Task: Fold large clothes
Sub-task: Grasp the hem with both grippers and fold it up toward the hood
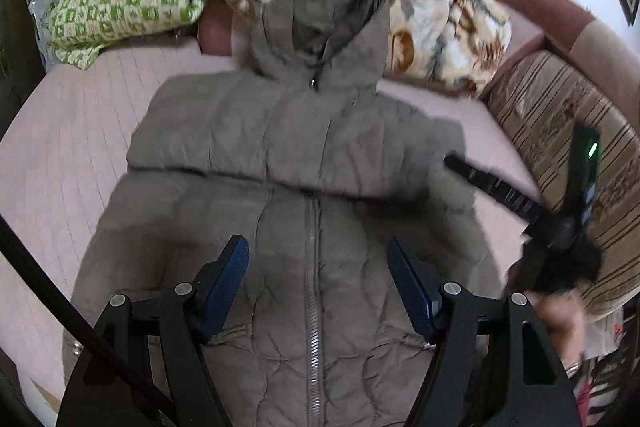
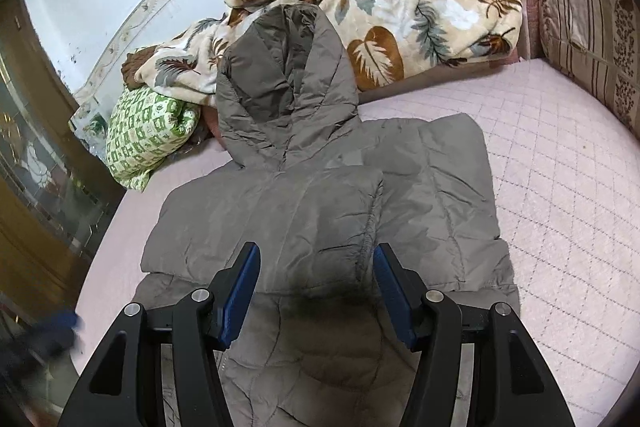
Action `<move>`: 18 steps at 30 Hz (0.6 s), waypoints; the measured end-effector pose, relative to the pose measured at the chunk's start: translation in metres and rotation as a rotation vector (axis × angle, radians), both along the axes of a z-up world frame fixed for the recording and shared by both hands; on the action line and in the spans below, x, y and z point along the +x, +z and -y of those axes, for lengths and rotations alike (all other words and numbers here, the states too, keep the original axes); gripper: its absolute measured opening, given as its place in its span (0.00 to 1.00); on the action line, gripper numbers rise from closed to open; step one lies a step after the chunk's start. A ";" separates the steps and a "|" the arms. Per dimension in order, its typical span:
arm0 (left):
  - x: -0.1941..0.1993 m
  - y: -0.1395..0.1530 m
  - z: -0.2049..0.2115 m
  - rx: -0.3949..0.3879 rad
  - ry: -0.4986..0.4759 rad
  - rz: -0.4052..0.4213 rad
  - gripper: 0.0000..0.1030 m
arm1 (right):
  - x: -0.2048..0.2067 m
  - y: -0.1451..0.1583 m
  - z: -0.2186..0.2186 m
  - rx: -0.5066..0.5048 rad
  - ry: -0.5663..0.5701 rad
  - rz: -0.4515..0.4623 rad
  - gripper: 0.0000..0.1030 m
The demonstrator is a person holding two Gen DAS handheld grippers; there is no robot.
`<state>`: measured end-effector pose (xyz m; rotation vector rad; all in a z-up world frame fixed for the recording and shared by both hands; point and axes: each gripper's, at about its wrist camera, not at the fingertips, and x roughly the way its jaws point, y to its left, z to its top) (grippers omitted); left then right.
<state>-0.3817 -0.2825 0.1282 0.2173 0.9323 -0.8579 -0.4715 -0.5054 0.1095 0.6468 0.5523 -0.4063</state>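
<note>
A grey hooded puffer jacket (image 1: 304,155) lies front up on the pink quilted bed (image 1: 60,147), hood toward the wall. Its sleeves are folded across the chest. My left gripper (image 1: 317,241) hangs open over the lower front, with the zipper (image 1: 314,267) running between its fingers and nothing gripped. In the right wrist view the same jacket (image 2: 320,195) fills the middle. My right gripper (image 2: 317,247) stands open just above the folded sleeve, and its pads press on nothing. One black finger (image 1: 492,187) of the right gripper shows blurred at the jacket's right edge, held by a person's hand (image 1: 560,315).
A leaf-patterned blanket (image 2: 400,7) is heaped behind the hood. A green-and-white pillow (image 2: 148,135) lies at the back left. A striped cushion (image 2: 592,27) lines the right side. Bare pink quilt (image 2: 560,187) lies right of the jacket. A wooden glass-panelled door (image 2: 32,187) stands at the left.
</note>
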 end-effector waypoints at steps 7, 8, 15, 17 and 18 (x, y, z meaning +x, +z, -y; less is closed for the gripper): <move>0.033 -0.022 0.012 -0.021 0.008 0.072 0.69 | 0.026 -0.010 -0.016 -0.023 0.044 -0.054 0.61; 0.041 -0.025 0.015 -0.020 0.012 0.084 0.69 | 0.029 -0.010 -0.017 -0.043 0.043 -0.058 0.61; 0.102 -0.063 0.032 -0.014 0.065 0.085 0.69 | 0.052 -0.030 -0.005 -0.035 0.014 -0.096 0.61; 0.119 -0.078 0.036 -0.012 0.075 0.059 0.69 | 0.059 -0.040 -0.003 -0.048 0.002 -0.146 0.61; 0.126 -0.086 0.038 -0.010 0.075 0.041 0.69 | 0.063 -0.045 -0.003 -0.055 0.000 -0.172 0.61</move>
